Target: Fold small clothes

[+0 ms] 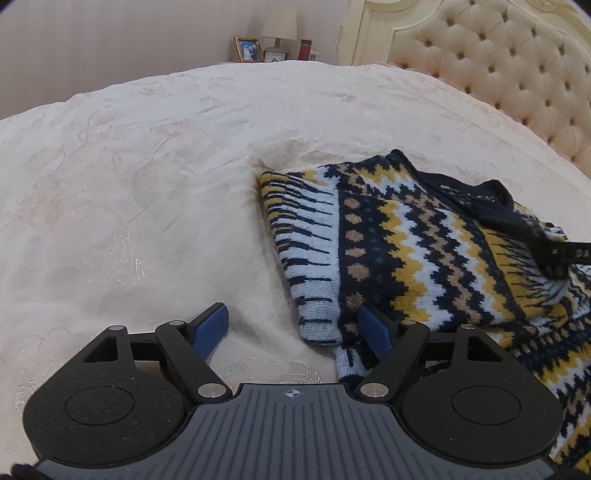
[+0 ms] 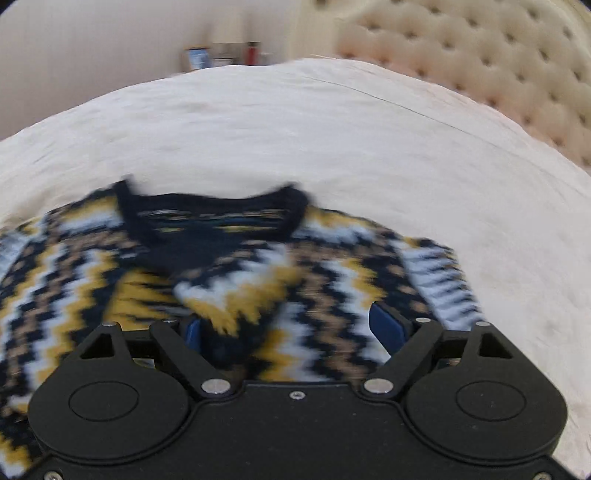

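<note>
A knitted sweater [image 1: 413,236] in navy, yellow, white and tan zigzags lies on the cream bedspread [image 1: 147,184]. One sleeve with a striped cuff [image 1: 314,266] is folded over its body. My left gripper [image 1: 293,326] is open at the sweater's near edge. The cuff end lies between its blue pads [image 1: 212,328] without being pressed. In the right wrist view, which is blurred, the sweater [image 2: 332,280] fills the lower half with its navy neckline [image 2: 214,218] at the far side. My right gripper [image 2: 288,326] is open over the chest, with a raised fold of knit between its fingers. Part of it shows black at the left wrist view's right edge [image 1: 554,254].
A tufted cream headboard [image 1: 517,74] runs along the right side of the bed. Beyond the far edge stands a nightstand with a lamp [image 1: 279,29], a framed photo [image 1: 247,50] and a red bottle [image 1: 304,50]. Bare bedspread stretches left of and beyond the sweater.
</note>
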Motion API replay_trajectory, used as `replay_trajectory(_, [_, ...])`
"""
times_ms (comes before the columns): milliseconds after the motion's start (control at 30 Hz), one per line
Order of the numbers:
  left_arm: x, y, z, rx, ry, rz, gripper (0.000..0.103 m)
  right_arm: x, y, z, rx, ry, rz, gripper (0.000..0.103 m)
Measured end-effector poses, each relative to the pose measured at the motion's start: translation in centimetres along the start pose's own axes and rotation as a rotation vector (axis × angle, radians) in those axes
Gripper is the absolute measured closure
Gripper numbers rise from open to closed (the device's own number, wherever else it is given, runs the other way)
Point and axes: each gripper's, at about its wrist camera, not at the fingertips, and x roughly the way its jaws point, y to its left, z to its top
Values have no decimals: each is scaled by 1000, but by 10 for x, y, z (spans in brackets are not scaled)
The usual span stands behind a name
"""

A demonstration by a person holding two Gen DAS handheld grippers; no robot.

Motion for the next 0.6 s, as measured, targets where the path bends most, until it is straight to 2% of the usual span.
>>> replay_trajectory(133, [1, -1, 0, 3, -2, 6, 25, 3, -40, -6, 79, 24, 12, 17])
replay_trajectory(233, [1, -1, -1, 4, -4, 6, 25, 5, -56, -13, 118, 41, 43, 17])
replay_trajectory(600, [1, -1, -1, 3, -3, 5, 24, -5, -71, -17, 247, -2, 61, 17])
